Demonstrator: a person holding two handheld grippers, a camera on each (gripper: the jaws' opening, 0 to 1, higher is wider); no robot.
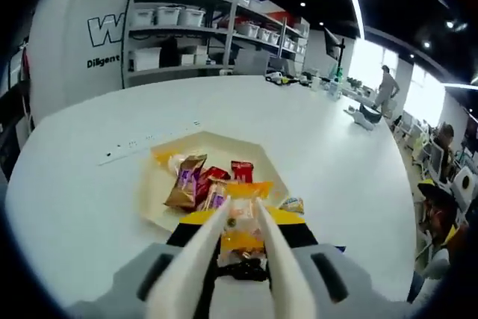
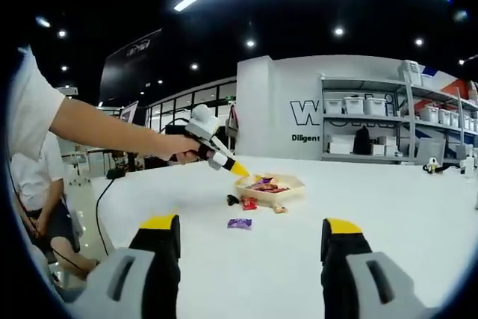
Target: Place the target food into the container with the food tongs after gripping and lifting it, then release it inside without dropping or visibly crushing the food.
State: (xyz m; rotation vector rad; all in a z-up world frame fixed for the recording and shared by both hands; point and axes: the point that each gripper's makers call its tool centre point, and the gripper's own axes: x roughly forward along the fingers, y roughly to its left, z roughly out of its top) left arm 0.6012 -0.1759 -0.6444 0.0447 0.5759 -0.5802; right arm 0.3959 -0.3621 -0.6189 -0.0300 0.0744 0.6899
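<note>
1. Left gripper view: the left gripper (image 1: 243, 218) holds white tongs (image 1: 216, 248) whose tips pinch a clear-wrapped snack (image 1: 243, 214) above the near rim of the beige tray (image 1: 160, 199) of wrapped snacks on the white surface (image 1: 336, 155).
2. Right gripper view: the right gripper (image 2: 250, 248) hangs with its jaws wide apart over the surface; a purple wrapper (image 2: 240, 223) lies near the tray.

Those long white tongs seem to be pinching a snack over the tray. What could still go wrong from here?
The tongs hold a clear-wrapped snack near their tips, so it could slip out early, perhaps past the tray rim; in the right gripper view, wrapped snacks already lie on the white table. Squeezing harder might crush it. The tray already holds several packets, so it may land on them and slide off.
</note>
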